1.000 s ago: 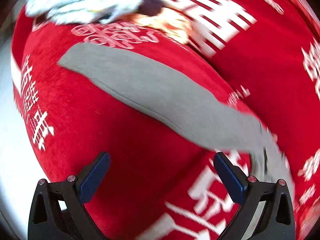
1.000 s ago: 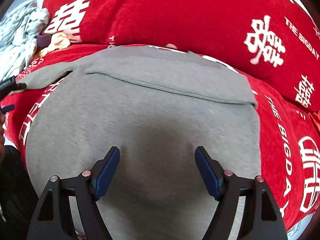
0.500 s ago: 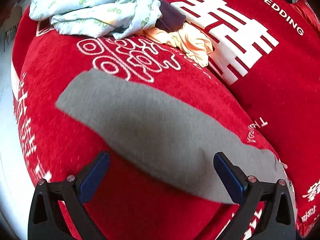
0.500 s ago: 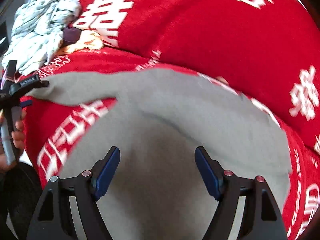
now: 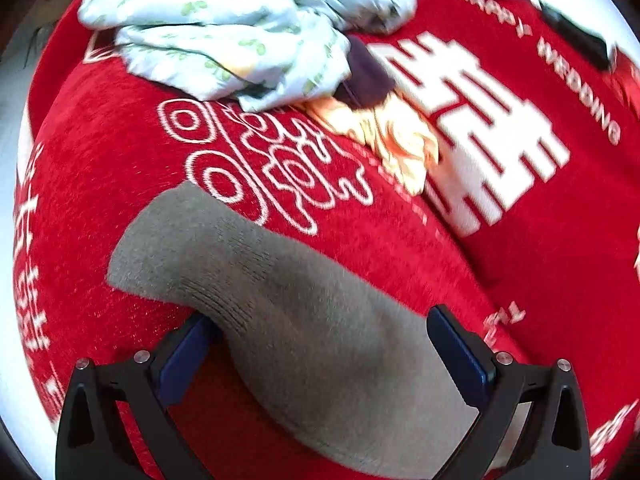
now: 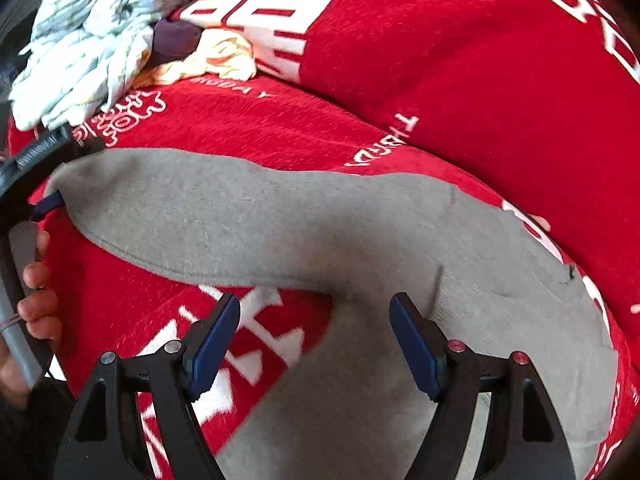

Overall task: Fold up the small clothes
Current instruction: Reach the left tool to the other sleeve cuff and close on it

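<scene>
Grey knit garment (image 6: 320,232) spread over red sofa cover (image 6: 500,100) printed with white characters. One long sleeve (image 5: 256,280) stretched out toward left gripper (image 5: 320,344); ribbed cuff end just ahead of those jaws and slightly to their left. Left jaws wide apart, sleeve cloth lying between the blue pads (image 5: 460,356), one edge draped over the left-hand pad; nothing pinched. From the right wrist view, same left gripper (image 6: 44,172) seen at the sleeve's far tip, held by a hand (image 6: 36,308). Right gripper (image 6: 316,344) poised over the spot where sleeve joins body, jaws spread open, gripping nothing; grey cloth under the right-hand pad, bare red cover under the left-hand one. Well beyond both jaws, pale blue leaf-print bundle (image 5: 240,28), dark purple piece (image 5: 366,76) and pale orange piece (image 5: 396,136) heaped together.
</scene>
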Action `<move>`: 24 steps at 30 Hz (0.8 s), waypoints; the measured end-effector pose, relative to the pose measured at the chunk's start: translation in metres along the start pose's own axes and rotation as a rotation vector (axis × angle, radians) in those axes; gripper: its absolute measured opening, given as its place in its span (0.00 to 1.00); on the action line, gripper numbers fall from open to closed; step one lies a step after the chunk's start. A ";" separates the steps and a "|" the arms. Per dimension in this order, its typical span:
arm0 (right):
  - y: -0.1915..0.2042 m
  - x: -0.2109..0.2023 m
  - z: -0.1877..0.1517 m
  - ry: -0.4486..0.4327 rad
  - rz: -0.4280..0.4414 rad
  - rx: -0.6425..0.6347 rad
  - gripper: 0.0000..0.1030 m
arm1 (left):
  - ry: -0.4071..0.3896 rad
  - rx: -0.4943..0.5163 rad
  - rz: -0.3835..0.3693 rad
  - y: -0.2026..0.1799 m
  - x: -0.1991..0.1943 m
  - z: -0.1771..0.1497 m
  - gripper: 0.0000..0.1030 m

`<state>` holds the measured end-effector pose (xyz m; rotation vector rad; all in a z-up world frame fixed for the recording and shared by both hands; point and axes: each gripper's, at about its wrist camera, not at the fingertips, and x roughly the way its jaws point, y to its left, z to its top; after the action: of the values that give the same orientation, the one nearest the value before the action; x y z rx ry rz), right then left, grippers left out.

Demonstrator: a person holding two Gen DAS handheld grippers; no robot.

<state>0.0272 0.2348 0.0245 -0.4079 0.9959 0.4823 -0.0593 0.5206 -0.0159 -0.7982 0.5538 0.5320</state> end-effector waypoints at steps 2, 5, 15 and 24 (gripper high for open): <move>0.008 0.006 0.005 0.004 0.001 -0.017 0.78 | -0.033 -0.026 0.043 0.001 -0.004 -0.001 0.81; 0.021 0.010 0.012 -0.001 0.020 -0.047 0.78 | 0.004 -0.032 0.022 0.002 -0.005 -0.001 0.78; 0.131 0.021 0.036 -0.075 0.250 -0.333 0.78 | -0.023 -0.306 -0.140 0.092 -0.044 0.006 1.00; 0.211 0.052 0.055 -0.132 0.366 -0.492 0.68 | 0.002 -0.300 -0.167 0.104 -0.042 0.017 1.00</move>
<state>-0.0288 0.4478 -0.0162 -0.6263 0.8192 1.0815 -0.1512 0.5848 -0.0319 -1.1201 0.4094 0.4656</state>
